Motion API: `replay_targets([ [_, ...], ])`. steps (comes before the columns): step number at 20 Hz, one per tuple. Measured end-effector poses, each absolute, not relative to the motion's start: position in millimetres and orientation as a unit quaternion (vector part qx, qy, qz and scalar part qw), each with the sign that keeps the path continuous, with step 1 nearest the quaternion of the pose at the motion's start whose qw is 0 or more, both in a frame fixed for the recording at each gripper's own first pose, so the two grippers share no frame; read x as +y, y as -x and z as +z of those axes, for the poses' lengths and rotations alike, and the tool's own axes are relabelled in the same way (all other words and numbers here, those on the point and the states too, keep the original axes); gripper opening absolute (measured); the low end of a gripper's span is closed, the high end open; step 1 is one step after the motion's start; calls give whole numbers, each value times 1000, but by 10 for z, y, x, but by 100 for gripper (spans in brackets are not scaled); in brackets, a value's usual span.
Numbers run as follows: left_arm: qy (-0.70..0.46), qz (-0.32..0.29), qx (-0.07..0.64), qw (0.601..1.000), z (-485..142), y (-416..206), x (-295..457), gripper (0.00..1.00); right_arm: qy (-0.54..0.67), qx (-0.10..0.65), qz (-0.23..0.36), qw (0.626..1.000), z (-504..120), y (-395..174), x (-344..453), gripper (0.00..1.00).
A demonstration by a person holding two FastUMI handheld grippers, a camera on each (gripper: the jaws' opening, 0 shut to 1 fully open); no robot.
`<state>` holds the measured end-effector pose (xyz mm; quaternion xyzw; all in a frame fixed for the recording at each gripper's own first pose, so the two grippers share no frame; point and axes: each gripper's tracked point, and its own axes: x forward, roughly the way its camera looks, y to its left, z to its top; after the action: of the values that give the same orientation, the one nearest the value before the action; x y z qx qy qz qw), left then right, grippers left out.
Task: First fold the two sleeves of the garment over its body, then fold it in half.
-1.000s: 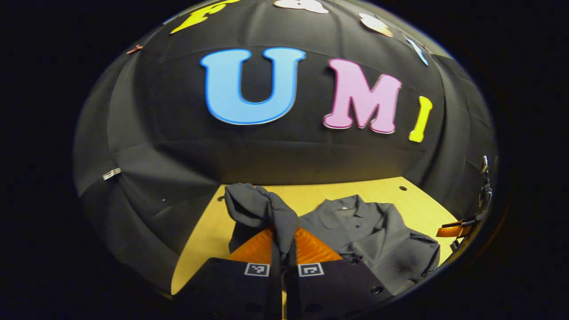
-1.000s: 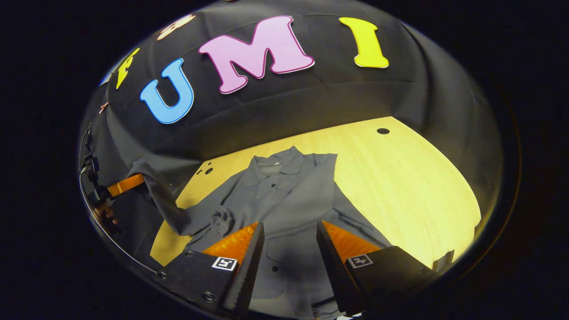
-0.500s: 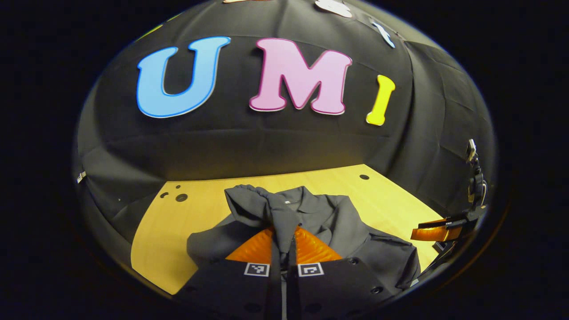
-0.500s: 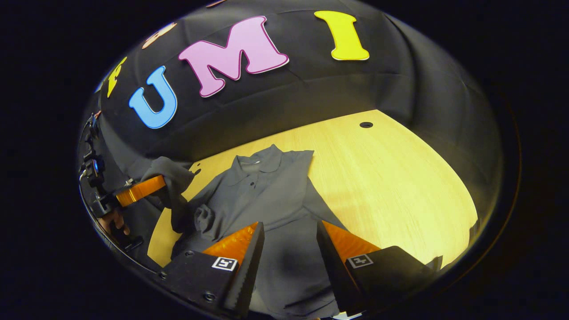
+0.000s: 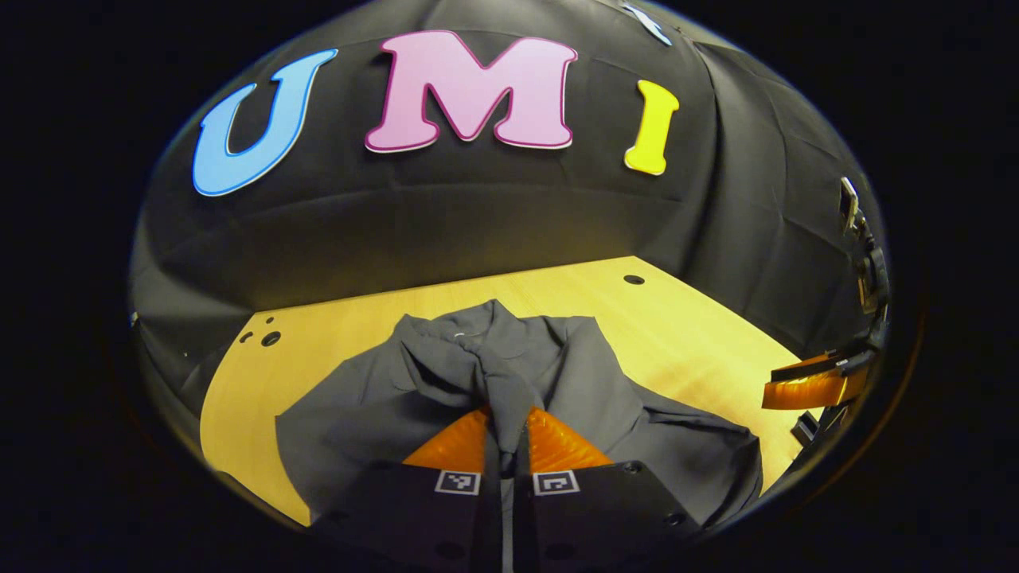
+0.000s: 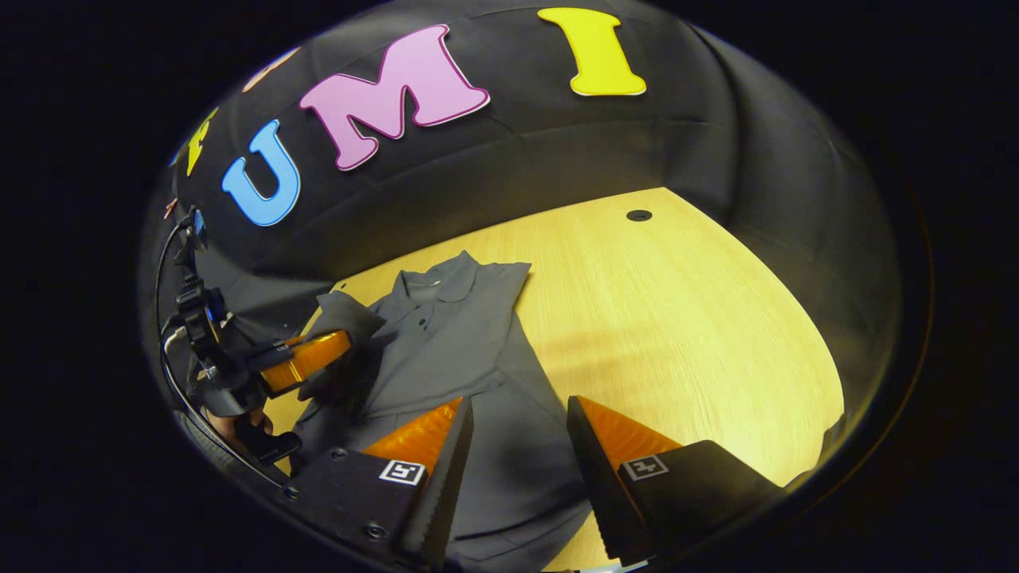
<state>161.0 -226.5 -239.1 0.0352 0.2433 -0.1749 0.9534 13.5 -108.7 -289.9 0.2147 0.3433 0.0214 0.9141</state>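
- While the dark grey garment (image 5: 573, 382) lies spread on the pale wooden bench (image 5: 685, 334), the left gripper (image 5: 507, 434) is pressed together on a bunched sleeve (image 5: 470, 362), holding it up over the garment's body below the collar.
- Seen from the right gripper view, the left gripper (image 6: 306, 360) reaches in from the left with the sleeve cloth (image 6: 346, 314) draped over its tip.
- The right gripper (image 6: 517, 446) is spread apart, holding nothing, above the lower part of the garment (image 6: 470, 350).
- It appears in the left gripper view at the far right edge (image 5: 808, 386), apart from the cloth.
- Small square black-and-white marker tags (image 5: 459, 482) sit on the gripper bodies; no brand or readable writing is legible on the garment.
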Motion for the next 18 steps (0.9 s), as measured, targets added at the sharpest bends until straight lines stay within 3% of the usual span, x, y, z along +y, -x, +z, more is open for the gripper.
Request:
replay_targets([
  [6,-40,-179,286,941,-2823,-1610,-2576,15,-221,352,19,909,-3002,-130,-1241,75],
  [10,-29,-202,304,931,-2950,-1508,-2789,34,-221,355,18,908,-3029,-111,-1296,75],
  [11,-22,-214,307,927,-2961,-1472,-2879,43,-221,355,17,908,-3030,-112,-1303,75],
  [12,-16,-223,308,925,-2980,-1445,-2947,39,-222,355,15,908,-3017,-98,-1310,75],
  [13,-7,-237,309,921,-2960,-1404,-3034,53,-223,355,14,908,-3020,-101,-1313,75],
  [16,30,-277,298,913,-2770,-1243,-3192,62,-222,354,12,908,-2994,-66,-1291,75],
  [17,41,-289,287,912,-2651,-1181,-3223,77,-221,354,12,909,-2988,-54,-1286,75],
  [18,43,-291,275,916,-2557,-1150,-3202,72,-220,355,11,908,-2988,-30,-1269,75],
])
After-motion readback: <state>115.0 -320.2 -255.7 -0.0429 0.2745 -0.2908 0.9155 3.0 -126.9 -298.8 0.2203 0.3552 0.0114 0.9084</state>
